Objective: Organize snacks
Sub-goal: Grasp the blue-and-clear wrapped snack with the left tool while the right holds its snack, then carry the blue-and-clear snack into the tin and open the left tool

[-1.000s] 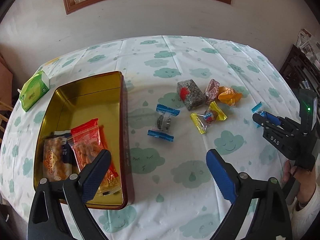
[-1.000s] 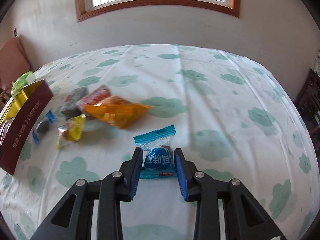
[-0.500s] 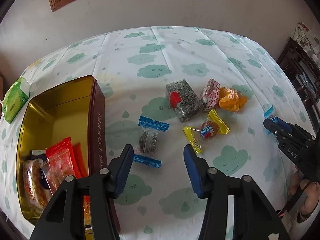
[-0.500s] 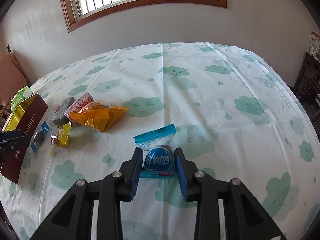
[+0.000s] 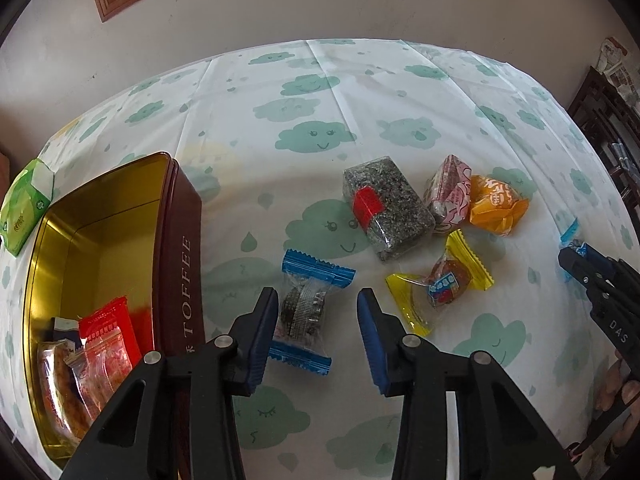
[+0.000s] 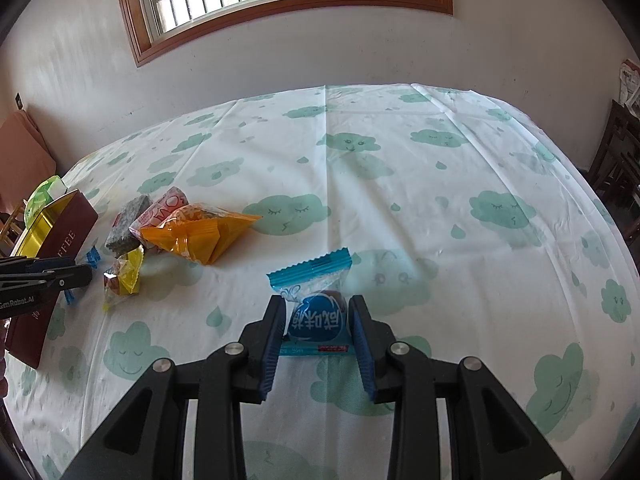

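Snacks lie loose on the bench. Left tool, jaws just narrowed, brackets the blue-ended candy ungripped, tin at nine o'clock. Right tool clamps a blue packet.

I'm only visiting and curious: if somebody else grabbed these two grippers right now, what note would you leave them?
Left gripper: fingers have just been closing around the blue-ended candy, not yet pinching it.
Right gripper: shut on the blue plum candy.
Done: several packets lie in the toffee tin.
Left: both candies, plus the grey bar, pink packet, orange packet and yellow candy on the tablecloth.
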The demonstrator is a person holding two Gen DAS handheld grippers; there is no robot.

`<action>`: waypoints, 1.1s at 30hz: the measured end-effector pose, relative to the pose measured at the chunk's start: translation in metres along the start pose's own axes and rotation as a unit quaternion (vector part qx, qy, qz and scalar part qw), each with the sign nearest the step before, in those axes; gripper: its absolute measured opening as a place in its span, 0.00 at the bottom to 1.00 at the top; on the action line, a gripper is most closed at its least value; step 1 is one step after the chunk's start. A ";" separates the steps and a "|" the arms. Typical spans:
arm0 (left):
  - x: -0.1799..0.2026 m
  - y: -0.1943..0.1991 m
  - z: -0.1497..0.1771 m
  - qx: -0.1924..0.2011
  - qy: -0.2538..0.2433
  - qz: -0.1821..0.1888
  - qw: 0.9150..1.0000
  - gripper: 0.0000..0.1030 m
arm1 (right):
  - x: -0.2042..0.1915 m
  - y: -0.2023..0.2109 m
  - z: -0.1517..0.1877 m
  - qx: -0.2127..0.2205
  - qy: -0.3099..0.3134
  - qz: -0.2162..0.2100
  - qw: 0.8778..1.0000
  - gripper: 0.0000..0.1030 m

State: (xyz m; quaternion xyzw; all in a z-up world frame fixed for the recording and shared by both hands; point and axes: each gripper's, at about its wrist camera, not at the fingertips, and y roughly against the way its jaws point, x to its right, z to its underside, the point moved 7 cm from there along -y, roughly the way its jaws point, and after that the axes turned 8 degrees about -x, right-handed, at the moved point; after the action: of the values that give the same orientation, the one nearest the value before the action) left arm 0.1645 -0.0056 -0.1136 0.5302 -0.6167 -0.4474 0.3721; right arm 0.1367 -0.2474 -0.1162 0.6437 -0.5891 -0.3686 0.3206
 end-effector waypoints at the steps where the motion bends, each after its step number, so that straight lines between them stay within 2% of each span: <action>1: 0.000 -0.001 0.000 0.000 0.001 -0.001 1.000 0.35 | 0.000 0.000 0.000 0.000 0.000 0.000 1.000 0.33; 5: 0.001 -0.002 0.002 -0.005 0.001 0.001 1.000 0.31 | 0.001 0.000 0.000 0.000 0.001 0.001 1.000 0.32; 7: 0.004 -0.005 0.006 -0.017 0.002 0.019 1.000 0.26 | 0.000 0.000 0.000 0.000 0.000 0.001 1.000 0.32; 33: 0.002 0.007 0.017 -0.015 0.014 0.028 0.999 0.20 | -0.001 0.000 0.000 -0.001 0.005 0.008 1.000 0.32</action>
State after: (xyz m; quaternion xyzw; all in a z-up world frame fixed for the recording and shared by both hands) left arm 0.1463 -0.0043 -0.1124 0.5131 -0.6195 -0.4384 0.4009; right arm 0.1369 -0.2461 -0.1165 0.6402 -0.5925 -0.3631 0.3274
